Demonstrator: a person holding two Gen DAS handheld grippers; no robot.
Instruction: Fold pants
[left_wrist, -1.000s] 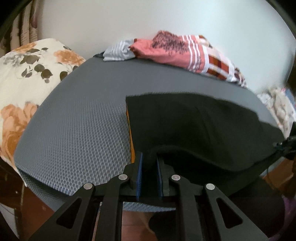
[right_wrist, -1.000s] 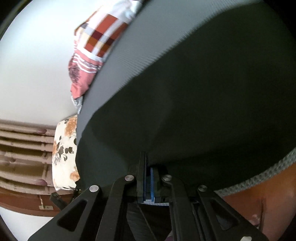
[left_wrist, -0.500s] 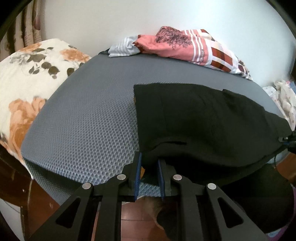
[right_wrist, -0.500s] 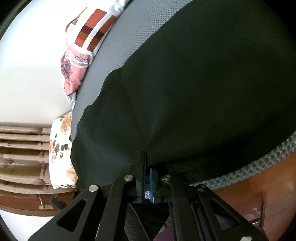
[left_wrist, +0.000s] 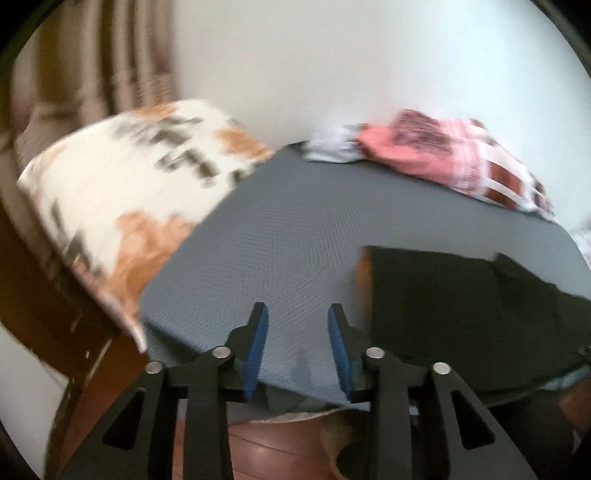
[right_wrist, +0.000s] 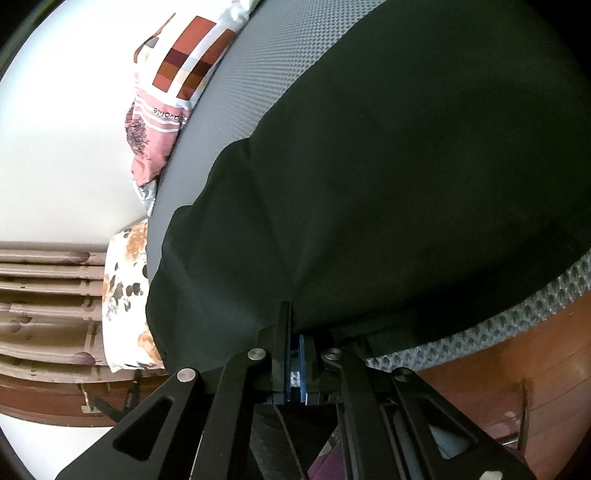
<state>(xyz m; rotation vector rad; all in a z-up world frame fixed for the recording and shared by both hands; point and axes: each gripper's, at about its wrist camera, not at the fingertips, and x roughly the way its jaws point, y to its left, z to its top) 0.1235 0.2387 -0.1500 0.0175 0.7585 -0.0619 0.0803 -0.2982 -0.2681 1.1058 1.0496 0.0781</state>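
Soft daylight, heavy motion blur in left view, fisheye-bent edges, sharp right view

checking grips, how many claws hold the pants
1. The right claw is shut on the near edge of the pants; the left claw is open over the bare mat, beside them.

1. Pink cloth (right_wrist: 155, 122), upper left of the right wrist view: one line of small white print runs along a pink band between white stripes. The print appears upside down in the frame. The letters read approximately "avorite"; the start of the word is cut off at the cloth's edge.
2. The same pink cloth (left_wrist: 436, 155), upper right of the left wrist view: a dark printed patch is visible. The frame is blurred and nothing on it can be read.
3. No other text, number or sign is legible in either view.
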